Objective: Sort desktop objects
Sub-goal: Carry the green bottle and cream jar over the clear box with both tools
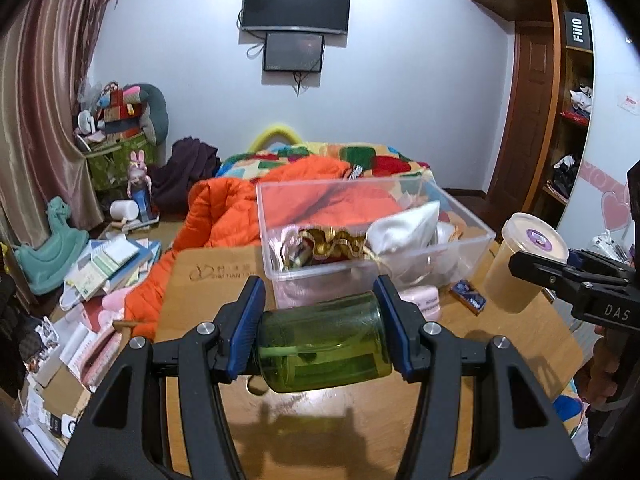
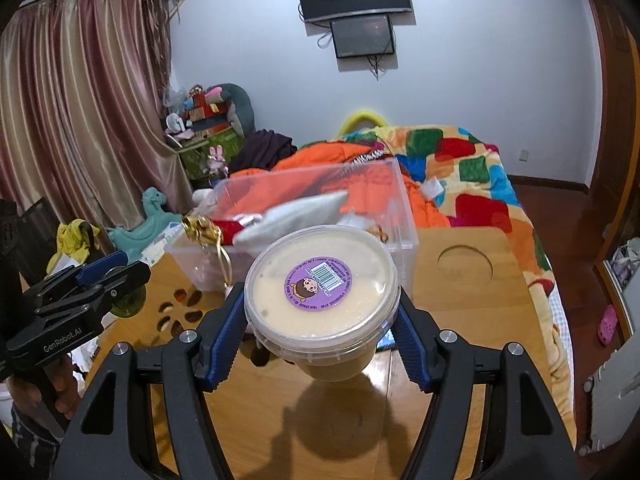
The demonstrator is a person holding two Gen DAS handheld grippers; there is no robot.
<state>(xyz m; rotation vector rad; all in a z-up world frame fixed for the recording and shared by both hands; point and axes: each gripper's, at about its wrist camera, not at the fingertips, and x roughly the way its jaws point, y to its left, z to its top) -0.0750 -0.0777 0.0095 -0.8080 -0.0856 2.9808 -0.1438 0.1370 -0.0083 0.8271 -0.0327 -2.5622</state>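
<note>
- Left gripper [image 1: 322, 330] has its jaws clamped on a green glass jar [image 1: 324, 346] lying sideways between the blue pads, one pad on each end, and the jar looks clear of the wooden table [image 1: 208, 280], with its shadow underneath.
- Right gripper [image 2: 320, 340] is squeezed around a lidded plastic tub [image 2: 322, 292] of something creamy with a purple sticker on top. The pads grip just below the rim and it's upright, off the table too by the look of the shadow.
- Just past both is the clear plastic bin [image 1: 280, 276] at the table's far edge, already holding a white pouch [image 1: 404, 226] and some gold ribbon [image 1: 340, 240]. My guess is both items go in there.
- A small dark box [image 1: 468, 296] sits on the table near the bin's right corner.
- What could go wrong: smooth glass held end to end could slide out if the hand tilts, and then it'd hit the table or roll off the edge.
- The tub tapers downward, so a loose squeeze might let it drop through, or too hard a one might pop the lid.
- Also both grippers heading for the same bin could bump each other, or clip the near wall and shove the bin toward the bed [image 2: 472, 168].
</note>
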